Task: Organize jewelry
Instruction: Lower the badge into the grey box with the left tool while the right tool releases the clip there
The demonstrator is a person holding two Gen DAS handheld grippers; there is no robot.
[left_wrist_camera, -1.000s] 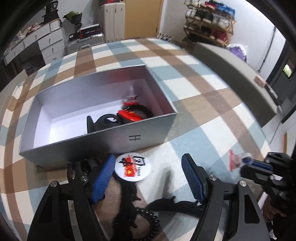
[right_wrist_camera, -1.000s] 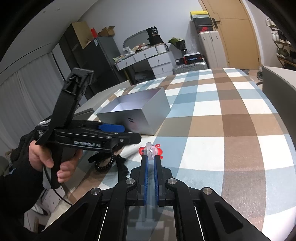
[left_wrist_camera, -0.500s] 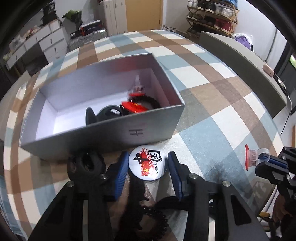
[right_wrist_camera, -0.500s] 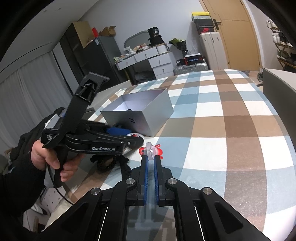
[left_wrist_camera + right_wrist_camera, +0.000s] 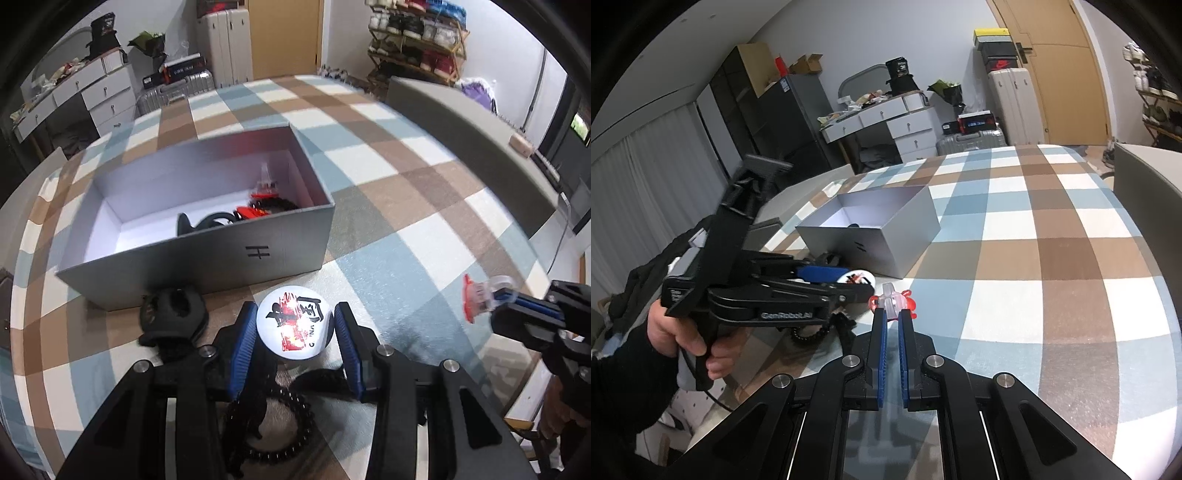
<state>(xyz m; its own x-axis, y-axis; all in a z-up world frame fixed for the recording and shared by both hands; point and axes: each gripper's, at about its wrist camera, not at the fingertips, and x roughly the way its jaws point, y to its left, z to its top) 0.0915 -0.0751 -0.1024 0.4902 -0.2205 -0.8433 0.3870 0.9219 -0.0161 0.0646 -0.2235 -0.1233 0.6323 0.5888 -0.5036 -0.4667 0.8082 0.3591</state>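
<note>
**A:** Grey card box [image 5: 236, 247], open-topped, on the checked desk [image 5: 424, 206]. Contents?

**B:** Black hair ties and red pieces, gathered at the near right of its floor. One clear-and-red clip stands against the far wall.

**A:** Item: round white badge [image 5: 295, 325], red and black lettering.

**B:** Just in front of the box's near wall, between the blue pads of the left claw [image 5: 295, 334]. The jaws have just been closing, and both pads now sit against the badge's rim. Whether it is lifted off the desk I cannot tell.

**A:** Near the left claw?

**B:** A black fabric hair tie [image 5: 171, 314] to the left, close to the box. A black beaded bracelet [image 5: 280, 432] lies under the claw, nearer the camera.

**A:** Right claw [image 5: 892, 314]?

**B:** Jaws nearly together, pinching a small clear clip with a red ornament [image 5: 892, 299] at the tips, above the desk, to the right of the badge.

**A:** Holder?

**B:** A hand [image 5: 683, 332] in a dark sleeve grips the left claw's handle.
</note>
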